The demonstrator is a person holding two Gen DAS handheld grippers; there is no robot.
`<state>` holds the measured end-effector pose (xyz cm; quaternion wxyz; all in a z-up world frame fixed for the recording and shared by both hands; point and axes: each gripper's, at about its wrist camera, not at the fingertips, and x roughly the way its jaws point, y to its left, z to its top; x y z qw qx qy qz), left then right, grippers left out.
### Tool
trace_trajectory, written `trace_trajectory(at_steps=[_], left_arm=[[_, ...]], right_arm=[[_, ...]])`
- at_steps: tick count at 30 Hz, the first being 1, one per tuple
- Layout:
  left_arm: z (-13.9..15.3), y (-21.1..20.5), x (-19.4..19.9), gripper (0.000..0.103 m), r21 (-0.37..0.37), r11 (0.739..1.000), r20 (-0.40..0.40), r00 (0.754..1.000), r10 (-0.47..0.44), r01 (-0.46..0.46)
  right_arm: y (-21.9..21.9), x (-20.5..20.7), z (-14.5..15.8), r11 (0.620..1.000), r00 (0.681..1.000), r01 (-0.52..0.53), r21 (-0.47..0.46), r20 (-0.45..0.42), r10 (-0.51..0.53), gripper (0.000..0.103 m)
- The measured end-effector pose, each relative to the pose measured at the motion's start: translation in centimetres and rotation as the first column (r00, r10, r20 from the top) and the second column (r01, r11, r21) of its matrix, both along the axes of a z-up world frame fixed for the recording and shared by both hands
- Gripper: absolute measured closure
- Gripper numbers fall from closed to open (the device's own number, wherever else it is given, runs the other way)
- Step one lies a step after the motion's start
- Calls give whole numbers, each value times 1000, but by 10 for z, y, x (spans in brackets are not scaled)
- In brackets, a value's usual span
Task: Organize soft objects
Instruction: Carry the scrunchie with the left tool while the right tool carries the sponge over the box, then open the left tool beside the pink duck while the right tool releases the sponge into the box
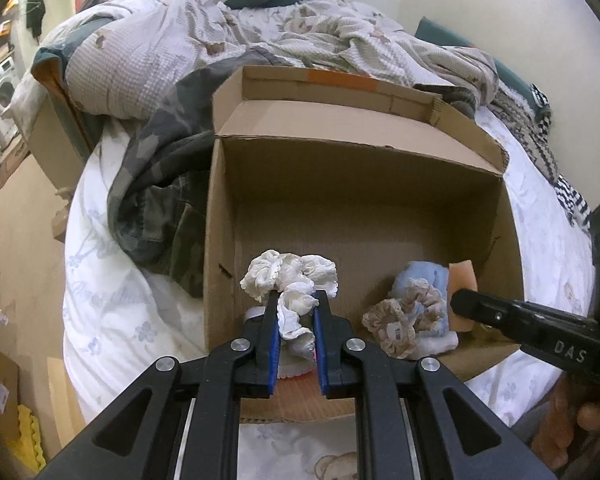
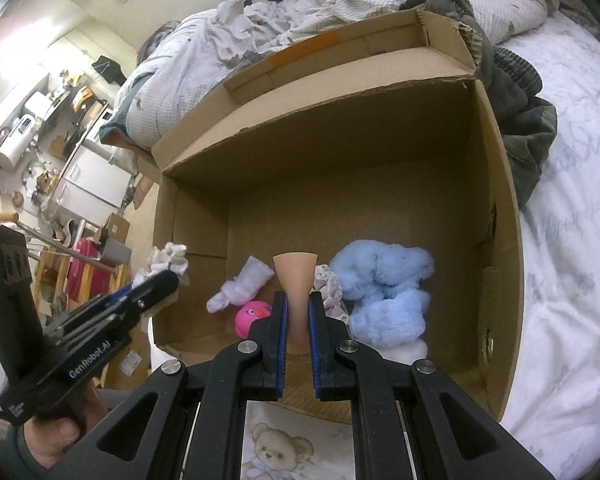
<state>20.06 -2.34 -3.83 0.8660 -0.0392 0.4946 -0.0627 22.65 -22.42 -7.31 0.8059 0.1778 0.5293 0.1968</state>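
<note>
An open cardboard box [image 1: 340, 184] [image 2: 340, 176] lies on the bed. My left gripper [image 1: 297, 300] is shut on a white frilly scrunchie [image 1: 288, 276], held over the box's front left; it also shows in the right wrist view [image 2: 168, 258]. My right gripper [image 2: 298, 300] is shut on a peach soft piece [image 2: 296, 280], over the box's front; the piece also shows in the left wrist view [image 1: 462, 276]. Inside the box lie a light blue fluffy cloth [image 2: 384, 292] [image 1: 424, 280], a beige scrunchie [image 1: 400, 320], a white sock [image 2: 240, 284] and a pink toy [image 2: 252, 316].
The bed has a white floral sheet [image 1: 112, 320] [image 2: 572, 280], a crumpled duvet [image 1: 180, 40] and dark clothing [image 1: 160, 200] [image 2: 520, 120] beside the box. Cluttered floor and furniture [image 2: 60, 140] lie left of the bed. A bear-print fabric [image 2: 280, 448] lies below the grippers.
</note>
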Motion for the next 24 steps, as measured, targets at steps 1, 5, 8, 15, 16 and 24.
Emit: trace_trajectory(at_steps=[1, 5, 8, 15, 16, 24], left_arm=[[1, -1, 0, 90, 9, 1000, 6, 1000, -4, 4], [-2, 0, 0, 90, 17, 1000, 5, 1000, 7, -7], [-4, 2, -1, 90, 12, 1000, -4, 1000, 13, -13], [-10, 2, -1, 85, 27, 1000, -29, 1000, 11, -10], [-11, 2, -1, 82, 27, 1000, -34, 999, 10, -9], [-3, -1, -6, 41, 52, 999, 2, 1000, 13, -13]], right_arm=[[0, 1, 0, 1000, 1000, 0, 0, -2, 0, 91], [1, 0, -2, 1000, 1000, -5, -8, -2, 5, 91], [1, 0, -3, 1000, 1000, 0, -11, -4, 0, 91], [-1, -1, -2, 1000, 1000, 9, -11, 2, -9, 91], [-2, -1, -2, 1000, 1000, 13, -10, 0, -13, 91], [-10, 0, -1, 999, 999, 44, 3, -5, -44, 72]])
